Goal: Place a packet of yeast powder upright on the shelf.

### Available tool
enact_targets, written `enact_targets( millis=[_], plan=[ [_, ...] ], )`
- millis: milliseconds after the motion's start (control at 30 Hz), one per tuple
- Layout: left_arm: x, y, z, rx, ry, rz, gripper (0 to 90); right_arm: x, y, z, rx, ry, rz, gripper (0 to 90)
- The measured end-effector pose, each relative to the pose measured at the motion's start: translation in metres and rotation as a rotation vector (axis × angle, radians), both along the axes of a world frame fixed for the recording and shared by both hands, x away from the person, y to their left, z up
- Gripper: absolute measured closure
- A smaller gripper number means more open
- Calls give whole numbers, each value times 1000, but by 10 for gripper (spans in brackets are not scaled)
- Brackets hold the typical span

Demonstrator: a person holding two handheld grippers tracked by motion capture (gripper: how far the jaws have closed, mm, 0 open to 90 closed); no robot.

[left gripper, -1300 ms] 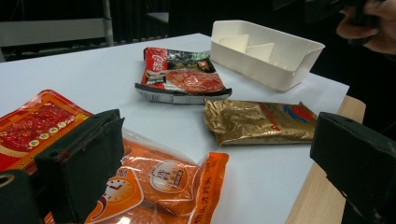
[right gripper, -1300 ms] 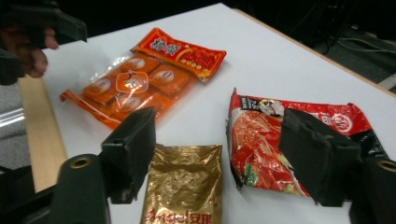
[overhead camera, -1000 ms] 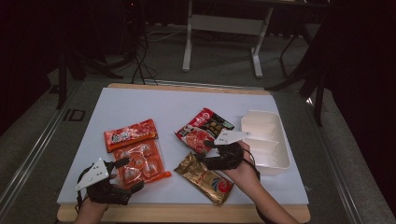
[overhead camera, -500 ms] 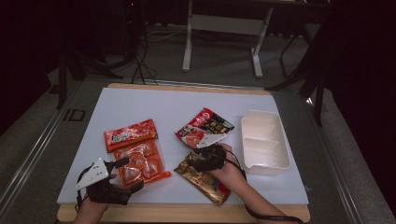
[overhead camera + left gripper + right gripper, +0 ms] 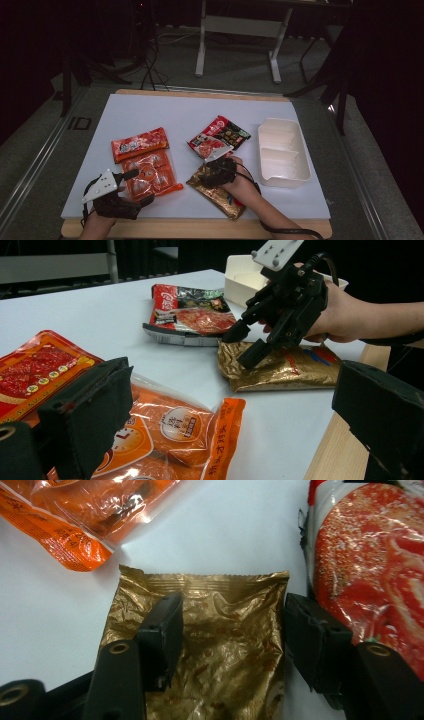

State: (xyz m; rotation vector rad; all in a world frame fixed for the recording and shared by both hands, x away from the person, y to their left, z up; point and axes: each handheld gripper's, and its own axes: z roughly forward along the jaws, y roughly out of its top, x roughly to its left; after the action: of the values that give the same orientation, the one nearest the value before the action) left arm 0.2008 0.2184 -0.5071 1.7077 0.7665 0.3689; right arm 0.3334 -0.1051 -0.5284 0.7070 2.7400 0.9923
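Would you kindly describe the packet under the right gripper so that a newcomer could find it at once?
Start at the white tray on the table's right side; just left of it, near the front edge, lies the gold packet. The right gripper hangs over its top end, jaws open. It is the one crinkled, metallic gold pouch; the red-and-black packet beyond it and the orange packet to its left are brightly coloured.

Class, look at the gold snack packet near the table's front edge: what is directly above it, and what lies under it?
The right hand-held gripper hovers over the gold packet, jaws open astride its top. Under it, white table cover; the covered part stays hidden.
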Motion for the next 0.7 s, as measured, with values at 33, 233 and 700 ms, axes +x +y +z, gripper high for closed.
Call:
enact_targets(
  millis=[33, 233, 700],
  plan=[
    [0, 0, 0, 2, 0, 0, 29, 0, 1, 0, -3, 2, 4, 411],
    [1, -1, 0, 9, 1, -5, 29, 4, 11, -2, -50, 23, 26, 450],
    [1, -2, -1, 19, 4, -9, 29, 7, 21, -1, -145, 23, 40, 877]
  ],
)
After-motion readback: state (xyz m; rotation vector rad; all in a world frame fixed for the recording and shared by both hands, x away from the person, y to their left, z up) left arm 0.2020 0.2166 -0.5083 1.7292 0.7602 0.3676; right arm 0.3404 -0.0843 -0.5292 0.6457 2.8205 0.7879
